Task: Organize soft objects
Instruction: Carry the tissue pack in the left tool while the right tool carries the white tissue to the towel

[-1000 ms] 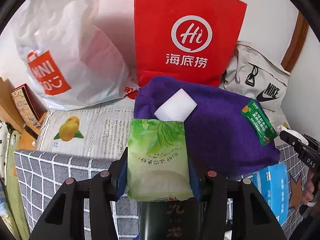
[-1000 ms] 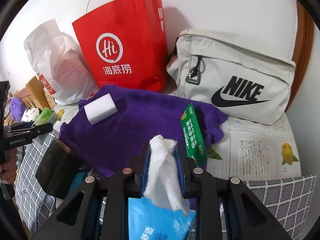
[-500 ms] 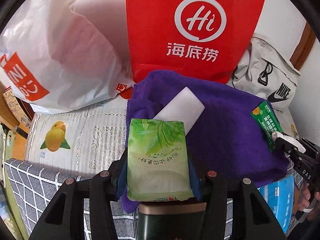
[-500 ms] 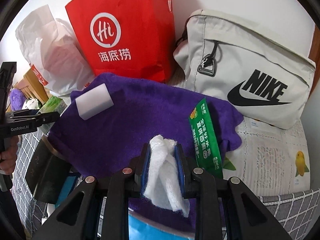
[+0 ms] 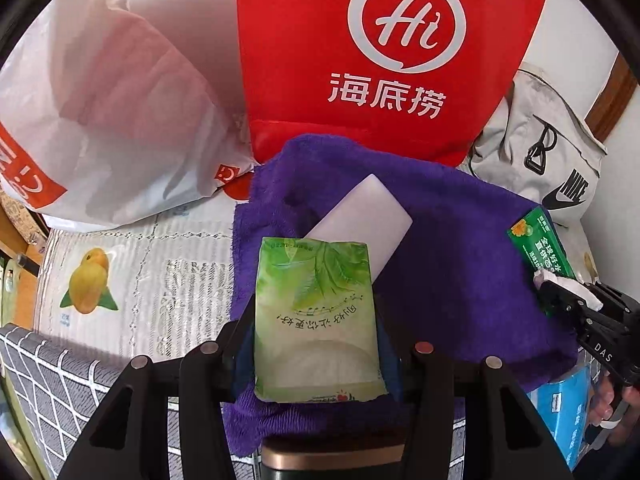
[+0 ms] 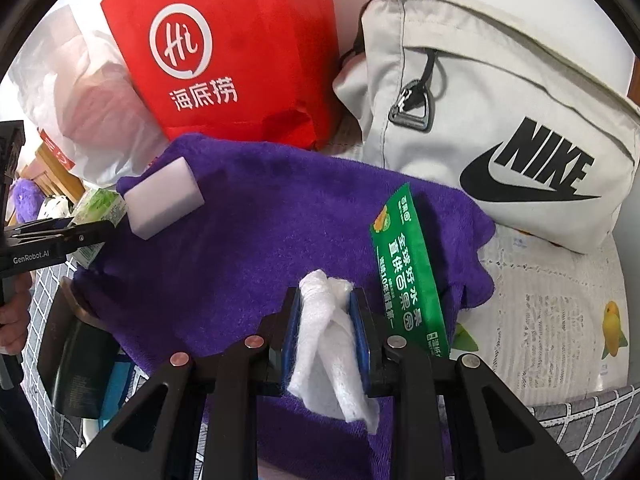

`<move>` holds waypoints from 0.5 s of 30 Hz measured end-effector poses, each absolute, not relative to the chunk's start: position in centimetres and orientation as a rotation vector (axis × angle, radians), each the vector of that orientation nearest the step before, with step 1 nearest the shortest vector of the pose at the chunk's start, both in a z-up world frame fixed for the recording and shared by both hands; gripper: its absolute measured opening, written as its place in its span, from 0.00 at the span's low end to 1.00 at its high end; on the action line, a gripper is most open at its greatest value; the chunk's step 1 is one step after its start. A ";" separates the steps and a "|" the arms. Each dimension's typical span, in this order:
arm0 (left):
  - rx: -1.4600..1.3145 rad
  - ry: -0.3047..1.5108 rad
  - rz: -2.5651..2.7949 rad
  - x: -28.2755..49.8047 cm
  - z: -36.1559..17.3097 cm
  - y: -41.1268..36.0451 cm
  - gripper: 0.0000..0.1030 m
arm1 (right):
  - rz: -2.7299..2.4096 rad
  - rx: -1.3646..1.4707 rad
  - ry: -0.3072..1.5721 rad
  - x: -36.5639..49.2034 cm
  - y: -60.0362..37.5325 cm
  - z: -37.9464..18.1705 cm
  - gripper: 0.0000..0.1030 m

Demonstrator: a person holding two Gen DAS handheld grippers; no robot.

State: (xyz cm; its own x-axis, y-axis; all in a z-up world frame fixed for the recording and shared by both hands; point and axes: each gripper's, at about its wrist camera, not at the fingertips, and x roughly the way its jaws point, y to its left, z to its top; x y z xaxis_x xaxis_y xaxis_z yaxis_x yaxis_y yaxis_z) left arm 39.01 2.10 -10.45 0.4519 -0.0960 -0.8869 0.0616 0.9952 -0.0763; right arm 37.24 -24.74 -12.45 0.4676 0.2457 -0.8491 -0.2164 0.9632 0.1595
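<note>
My left gripper [image 5: 316, 344] is shut on a green tissue pack [image 5: 316, 316], held low over the near left edge of a purple towel [image 5: 452, 264]. A white sponge block [image 5: 368, 216] lies on the towel just beyond the pack. My right gripper [image 6: 326, 340] is shut on a crumpled white tissue [image 6: 328, 344] above the towel [image 6: 260, 240], beside a green wet-wipe packet [image 6: 404, 272]. In the right wrist view the left gripper [image 6: 92, 232] with its pack [image 6: 100, 208] shows at the left, next to the sponge [image 6: 162, 198]. In the left wrist view the right gripper [image 5: 560, 288] shows at the right edge.
A red paper bag [image 5: 384, 56], a white plastic bag [image 5: 100, 120] and a grey Nike bag [image 6: 500, 120] stand behind the towel. A blue tissue pack [image 5: 564, 408] and a dark box [image 6: 80, 356] lie near the front. A fruit-print cloth [image 5: 132, 276] and a checked cover [image 5: 48, 380] lie around.
Both grippers have moved forward and down toward the purple towel, keeping their grips. The sponge and the green packet now look larger and closer.
</note>
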 end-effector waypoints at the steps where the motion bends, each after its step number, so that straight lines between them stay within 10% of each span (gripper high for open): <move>1: -0.038 1.099 -0.097 39.1 -10.6 2.1 0.48 | 0.283 0.030 1.050 37.3 -24.7 -12.5 0.24; 15: -0.032 1.108 -0.088 40.0 -11.4 1.9 0.49 | 0.283 0.012 1.089 38.2 -24.2 -13.2 0.24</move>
